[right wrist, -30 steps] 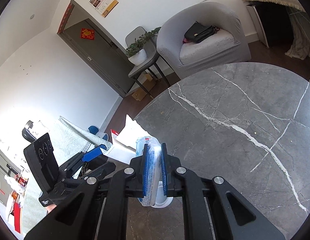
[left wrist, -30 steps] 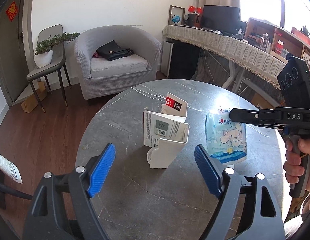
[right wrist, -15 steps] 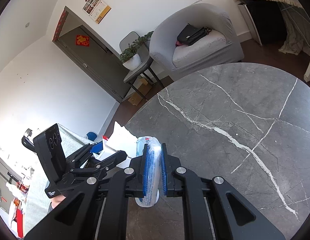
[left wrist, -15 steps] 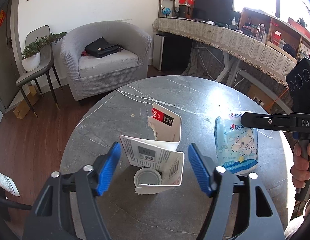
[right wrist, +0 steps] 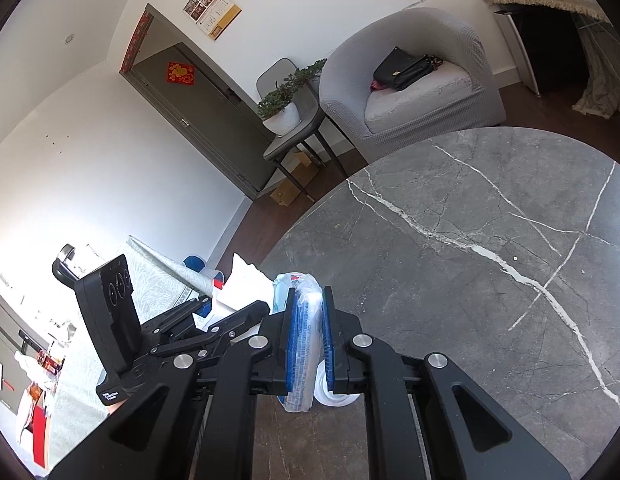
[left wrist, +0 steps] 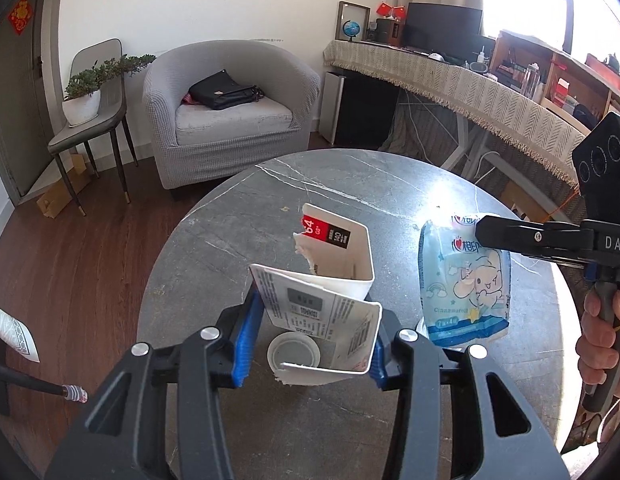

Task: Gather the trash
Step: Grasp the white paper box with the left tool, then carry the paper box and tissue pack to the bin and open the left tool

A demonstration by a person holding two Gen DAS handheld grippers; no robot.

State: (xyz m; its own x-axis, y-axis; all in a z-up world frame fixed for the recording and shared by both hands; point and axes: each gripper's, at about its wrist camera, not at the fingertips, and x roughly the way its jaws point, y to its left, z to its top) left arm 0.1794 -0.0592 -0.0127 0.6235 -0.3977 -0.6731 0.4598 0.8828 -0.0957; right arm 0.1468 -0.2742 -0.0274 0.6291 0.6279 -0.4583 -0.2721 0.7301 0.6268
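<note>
A torn white carton (left wrist: 330,304) with a red-and-black label stands on the round grey marble table (left wrist: 229,240); a white round lid (left wrist: 293,354) lies in its open bottom. My left gripper (left wrist: 310,344) has the carton between its blue pads, which touch both sides as the jaws are closing. To the right, my right gripper (left wrist: 482,232) is shut on a light-blue cartoon wipes packet (left wrist: 466,280) hanging just above the table. In the right wrist view the packet (right wrist: 307,320) sits pinched between the right gripper's (right wrist: 307,312) pads, with the left gripper (right wrist: 225,308) and the carton (right wrist: 241,284) to its left.
A person's hand (left wrist: 598,340) grips the right handle. Behind the table stand a grey armchair (left wrist: 229,120) with a black bag, a chair with a potted plant (left wrist: 85,96), and a long cloth-covered desk (left wrist: 470,92). A cable end (left wrist: 73,392) hangs at lower left.
My left gripper came forward onto the carton and its jaws narrowed from wide apart until the pads reached the carton's sides. The right gripper kept its hold on the packet.
</note>
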